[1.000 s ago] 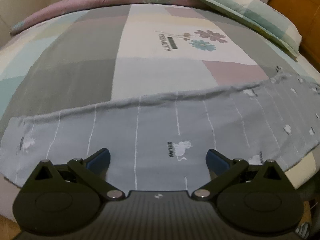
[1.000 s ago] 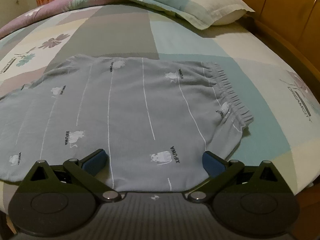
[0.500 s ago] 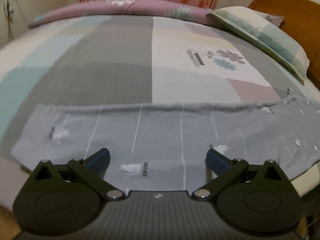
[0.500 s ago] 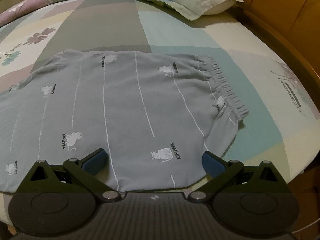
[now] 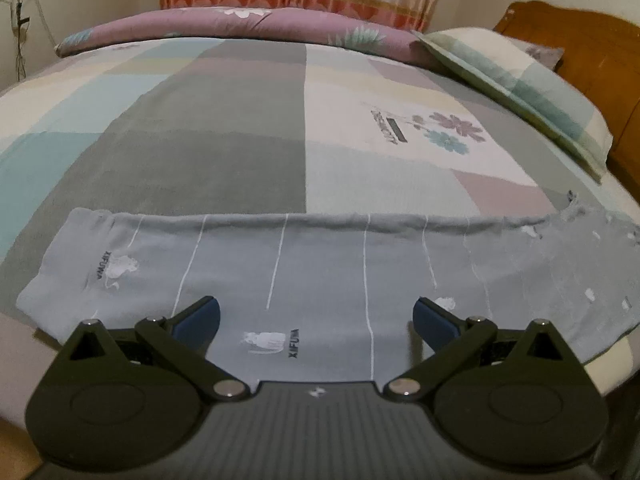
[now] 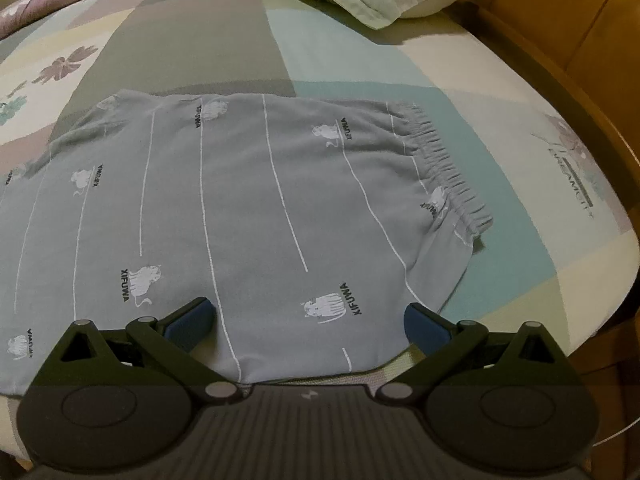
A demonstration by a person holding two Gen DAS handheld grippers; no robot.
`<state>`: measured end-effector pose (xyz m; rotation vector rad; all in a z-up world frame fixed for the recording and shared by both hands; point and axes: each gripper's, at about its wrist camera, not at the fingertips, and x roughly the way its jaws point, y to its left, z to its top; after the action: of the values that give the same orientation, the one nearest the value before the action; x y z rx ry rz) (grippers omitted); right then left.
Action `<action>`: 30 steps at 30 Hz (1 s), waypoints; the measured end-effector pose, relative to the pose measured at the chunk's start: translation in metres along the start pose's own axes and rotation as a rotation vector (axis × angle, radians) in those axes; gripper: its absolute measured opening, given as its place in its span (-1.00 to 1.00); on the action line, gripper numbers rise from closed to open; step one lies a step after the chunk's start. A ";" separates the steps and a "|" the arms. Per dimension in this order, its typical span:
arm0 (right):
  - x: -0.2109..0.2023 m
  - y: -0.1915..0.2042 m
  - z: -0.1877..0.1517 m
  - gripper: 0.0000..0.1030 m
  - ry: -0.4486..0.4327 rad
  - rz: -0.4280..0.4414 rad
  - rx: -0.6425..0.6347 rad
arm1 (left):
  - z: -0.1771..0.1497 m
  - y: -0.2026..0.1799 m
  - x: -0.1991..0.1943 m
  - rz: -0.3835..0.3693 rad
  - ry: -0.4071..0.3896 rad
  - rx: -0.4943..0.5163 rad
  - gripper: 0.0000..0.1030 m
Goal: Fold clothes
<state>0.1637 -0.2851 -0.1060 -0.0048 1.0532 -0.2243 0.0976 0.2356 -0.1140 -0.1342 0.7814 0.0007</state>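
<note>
Trousers: a grey pair (image 6: 256, 216) printed with white cats and thin white lines lies flat along the near side of the bed (image 5: 224, 128), already doubled so one leg sits on the other, from what I can tell.
Waistband: the gathered elastic end (image 6: 448, 164) is at the right, toward the wooden bed frame (image 6: 592, 20).
Leg end: the cuffs (image 5: 76, 264) stretch off to the left, close to the mattress edge.
Left gripper: the left gripper (image 5: 316, 316) hangs low over the leg part, fingers spread wide, nothing between them.
Right gripper: the right gripper (image 6: 308, 316) sits over the seat of the trousers near the hem edge, also wide apart and empty.
Step in hand: looks like lining up for a grab before folding the length over.
How to do it well: I'd take both layers at the near edge, one tool toward the cuffs and one near the waist, pinching deep enough that the bottom layer comes too.
Watch for: thin, soft cloth slips and drags; lift both ends together so the white lines stay straight.
Surroundings: pillow (image 5: 516, 76) and rolled quilt (image 5: 240, 28) lie well away.
</note>
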 end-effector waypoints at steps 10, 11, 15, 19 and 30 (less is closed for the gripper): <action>0.002 -0.004 0.000 1.00 -0.007 0.029 0.003 | 0.002 -0.009 0.003 0.051 0.055 0.034 0.98; 0.002 -0.004 -0.001 1.00 -0.011 0.032 0.004 | 0.003 -0.009 0.003 0.052 0.058 0.032 0.98; 0.001 -0.005 -0.007 1.00 -0.046 0.032 0.012 | 0.005 -0.011 0.005 0.059 0.074 0.031 0.98; -0.003 -0.002 -0.015 1.00 -0.089 0.009 0.025 | 0.008 -0.012 0.009 0.075 0.089 0.032 0.98; -0.008 -0.009 -0.036 1.00 -0.179 0.017 0.136 | 0.024 -0.017 0.017 0.121 0.171 0.028 0.99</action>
<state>0.1278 -0.2884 -0.1161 0.1049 0.8583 -0.2743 0.1269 0.2206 -0.1069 -0.0611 0.9594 0.0936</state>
